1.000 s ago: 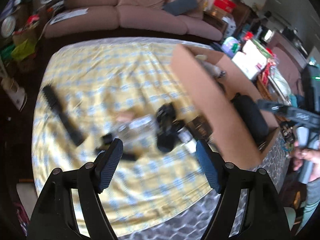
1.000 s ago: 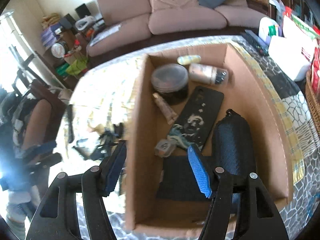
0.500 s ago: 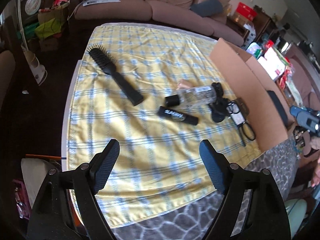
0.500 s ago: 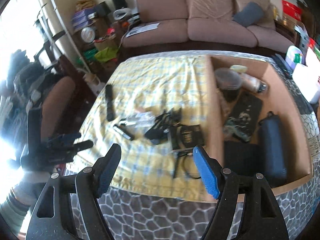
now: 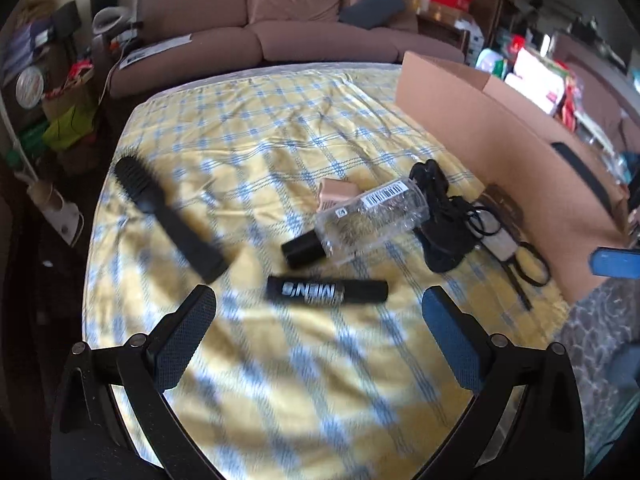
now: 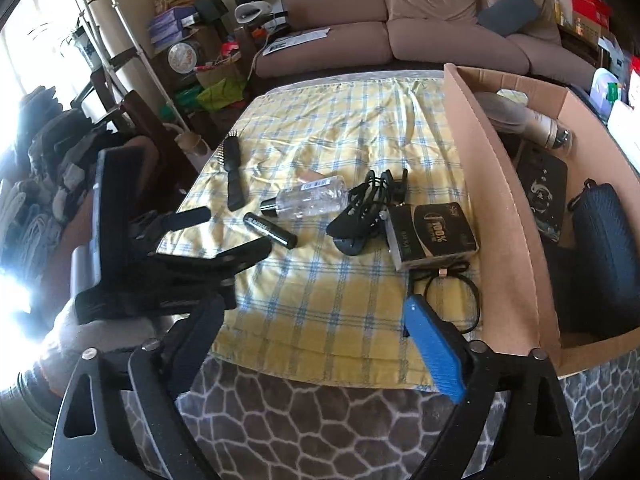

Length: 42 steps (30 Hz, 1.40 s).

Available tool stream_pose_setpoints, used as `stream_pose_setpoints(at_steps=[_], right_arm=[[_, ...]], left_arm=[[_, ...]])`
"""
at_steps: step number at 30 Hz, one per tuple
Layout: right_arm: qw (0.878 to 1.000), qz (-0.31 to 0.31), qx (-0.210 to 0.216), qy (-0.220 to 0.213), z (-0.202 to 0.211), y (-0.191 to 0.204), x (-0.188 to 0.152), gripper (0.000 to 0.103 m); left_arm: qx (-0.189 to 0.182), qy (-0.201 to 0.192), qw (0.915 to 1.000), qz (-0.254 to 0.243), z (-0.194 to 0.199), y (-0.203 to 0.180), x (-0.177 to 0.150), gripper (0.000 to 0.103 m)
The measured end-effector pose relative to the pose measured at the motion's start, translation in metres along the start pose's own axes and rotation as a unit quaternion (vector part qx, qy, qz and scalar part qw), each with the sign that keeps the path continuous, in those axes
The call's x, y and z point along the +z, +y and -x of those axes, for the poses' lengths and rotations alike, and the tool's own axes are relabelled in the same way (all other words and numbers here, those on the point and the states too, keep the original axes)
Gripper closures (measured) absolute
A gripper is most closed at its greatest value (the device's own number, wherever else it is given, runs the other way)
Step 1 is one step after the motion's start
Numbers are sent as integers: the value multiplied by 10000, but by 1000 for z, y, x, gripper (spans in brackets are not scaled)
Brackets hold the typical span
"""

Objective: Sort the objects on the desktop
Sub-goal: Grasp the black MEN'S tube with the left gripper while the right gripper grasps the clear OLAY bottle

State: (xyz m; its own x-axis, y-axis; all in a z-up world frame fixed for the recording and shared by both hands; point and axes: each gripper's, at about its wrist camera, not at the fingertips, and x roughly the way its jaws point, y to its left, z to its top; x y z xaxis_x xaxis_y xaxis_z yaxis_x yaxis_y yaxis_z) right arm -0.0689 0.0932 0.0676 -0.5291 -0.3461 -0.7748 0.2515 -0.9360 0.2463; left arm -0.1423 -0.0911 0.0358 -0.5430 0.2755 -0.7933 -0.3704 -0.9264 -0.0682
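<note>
1. Left wrist view: the left gripper [image 5: 318, 326] hangs over the yellow checked cloth [image 5: 248, 152] with its jaws spread and opening; nothing is between them.
2. Just past the jaws, at 12 o'clock, lies a black tube with white lettering [image 5: 327, 290], flat on the cloth.
3. At 10 o'clock from the tube lies a black hairbrush [image 5: 168, 216], set diagonally and apart from the tube.
4. At 1 o'clock from the tube lies a clear plastic bottle with a black cap [image 5: 360, 220]; a small tan object [image 5: 335, 193] touches its far side.
5. A black tangle of straps and cord [image 5: 444, 220] lies just beside the bottle at 3 o'clock.
6. Right wrist view: the right gripper [image 6: 316, 332] hovers above the near edge of the cloth, jaws spread and opening, with nothing between them.
7. A dark box with gold print [image 6: 434, 236] lies at 1 o'clock, on a black looped cable [image 6: 452, 292].
8. The cardboard box [image 6: 492, 184] at 2 o'clock holds a black zip case [image 6: 604, 248], a dark patterned case [image 6: 542, 196] and jars.
</note>
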Motion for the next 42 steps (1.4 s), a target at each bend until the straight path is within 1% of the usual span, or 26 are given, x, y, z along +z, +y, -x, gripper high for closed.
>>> stream_pose_setpoints(at_steps=[2, 5, 6, 7, 8, 9, 10, 12, 14, 18, 21, 23, 24, 26, 28, 29, 31, 34, 36, 38, 40, 41, 42], right_arm=[[10000, 17, -23, -37, 0, -3, 0, 1], [9998, 65, -35, -160, 1, -4, 0, 1], [9998, 74, -21, -187, 1, -5, 0, 1], [9998, 71, -24, -210, 1, -5, 0, 1], [9997, 60, -24, -230, 1, -6, 1, 1], [9997, 38, -2, -240, 0, -7, 1, 1], [9997, 6, 11, -249, -1, -8, 2, 1], [9997, -53, 43, -239, -2, -10, 3, 1], [9997, -83, 60, -232, -3, -10, 5, 1], [9996, 91, -4, -256, -3, -4, 17, 1], [9987, 424, -134, -235, -7, 5, 34, 1], [9961, 827, -296, -77, -16, 16, 49, 1], [9932, 1104, -354, 75, -25, 24, 57, 1], [9843, 1653, -436, 448, -44, 38, 65, 1], [9671, 2313, -756, 742, -65, 54, 70, 1], [9553, 2676, -866, 914, -78, 63, 73, 1], [9397, 3082, -988, 1102, -97, 71, 76, 1], [9187, 3529, -1180, 1325, -125, 80, 80, 1], [9068, 3738, -1324, 1428, -141, 84, 82, 2], [8975, 3878, -1401, 1563, -155, 85, 83, 2], [8851, 4031, -1488, 1790, -170, 84, 80, 5], [8779, 4116, -1550, 1893, -177, 83, 78, 10], [8706, 4188, -1591, 2031, -183, 83, 76, 20]], left_arm=[[72, 77, 9999, -34, -11, -2, 2, 0], [139, 203, 9997, -24, -24, -1, 1, 0], [157, 270, 9995, -8, -28, -1, 0, 2], [124, 306, 9995, 12, -30, 0, -1, 7], [123, 308, 9994, 23, -31, 0, -1, 28], [241, 263, 9994, 10, -30, 1, -1, 33], [297, 258, 9992, 11, -29, 2, -1, 33], [64, 275, 9996, 93, -26, 4, -1, 33], [-56, 271, 9995, 120, -21, 8, -3, 33], [-493, 128, 9973, 519, 3, 24, -9, 33], [-660, -28, 9947, 786, 24, 44, -9, 33], [-724, -116, 9922, 1009, 34, 58, -9, 33], [-745, -156, 9909, 1111, 39, 66, -8, 33], [-751, -227, 9877, 1352, 46, 82, -7, 33], [-798, -280, 9840, 1569, 50, 96, -5, 33], [-817, -317, 9825, 1642, 53, 102, -5, 33], [-836, -391, 9804, 1741, 57, 111, -2, 33], [-868, -513, 9765, 1906, 64, 120, 0, 33], [-904, -556, 9740, 2000, 65, 125, 1, 33], [-972, -527, 9722, 2066, 64, 129, 2, 33], [-990, -513, 9725, 2046, 64, 130, 3, 33], [-986, -512, 9730, 2025, 63, 131, 4, 33], [-987, -514, 9732, 2015, 64, 130, 3, 33]])
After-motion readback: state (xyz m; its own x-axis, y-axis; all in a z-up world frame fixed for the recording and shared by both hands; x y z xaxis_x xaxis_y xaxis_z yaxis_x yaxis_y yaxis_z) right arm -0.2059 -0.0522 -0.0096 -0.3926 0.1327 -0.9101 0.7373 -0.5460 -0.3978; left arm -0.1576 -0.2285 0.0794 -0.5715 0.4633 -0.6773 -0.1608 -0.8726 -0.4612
